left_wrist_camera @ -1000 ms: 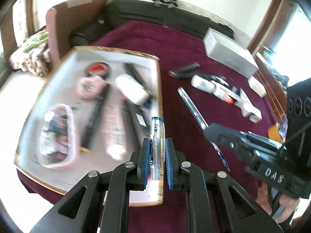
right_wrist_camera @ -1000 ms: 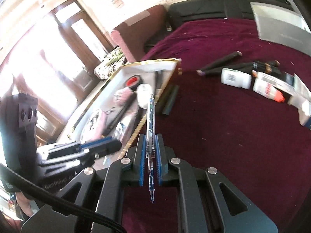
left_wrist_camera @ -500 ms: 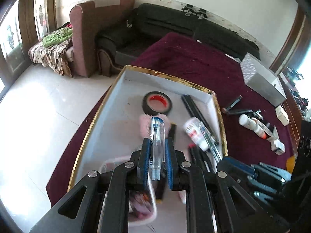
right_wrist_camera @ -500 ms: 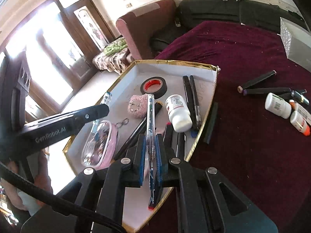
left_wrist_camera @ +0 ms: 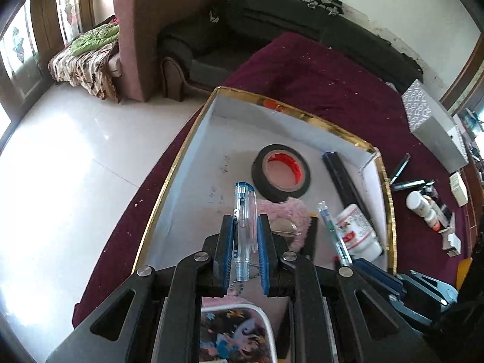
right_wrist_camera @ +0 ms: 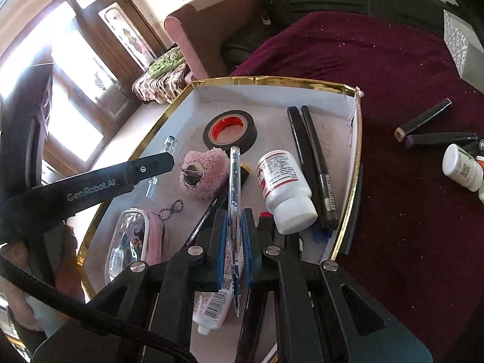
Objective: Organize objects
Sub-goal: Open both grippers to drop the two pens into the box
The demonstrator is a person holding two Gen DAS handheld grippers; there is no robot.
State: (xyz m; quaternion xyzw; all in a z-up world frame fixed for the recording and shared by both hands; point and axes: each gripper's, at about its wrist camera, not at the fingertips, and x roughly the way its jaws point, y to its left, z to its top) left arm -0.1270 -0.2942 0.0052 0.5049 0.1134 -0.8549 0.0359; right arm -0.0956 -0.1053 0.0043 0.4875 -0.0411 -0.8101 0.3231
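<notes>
The left gripper (left_wrist_camera: 245, 246) has its jaws clamped on a clear pen barrel (left_wrist_camera: 245, 211) with a blue cap end, held over the near part of the gold-rimmed box (left_wrist_camera: 163, 187). The right gripper (right_wrist_camera: 235, 248) is clamped on a slim patterned pen (right_wrist_camera: 234, 181), likewise above the box.

Below the grippers, on the box floor, lie a transparent pencil pouch (right_wrist_camera: 128, 245) with pink edging and a bead chain, and a barcoded pink tube (right_wrist_camera: 211, 305). Just beyond sit a pink fluffy pom-pom (right_wrist_camera: 205, 172) with a metal pin, and a white pill bottle (right_wrist_camera: 284, 190) on its side. Right of the bottle, two black markers (right_wrist_camera: 311, 157) lie side by side along the box wall. Further in, a roll of black tape (right_wrist_camera: 230, 130) with a red core lies flat.

Outside the box, on the maroon table (right_wrist_camera: 393, 211), are two dark markers (right_wrist_camera: 429, 127) and another white bottle (right_wrist_camera: 461, 166), well apart from the box. At the far corner stands a silver patterned box (left_wrist_camera: 429, 124). Beyond the table are a black sofa (left_wrist_camera: 272, 24) and a brown armchair (left_wrist_camera: 145, 30).
</notes>
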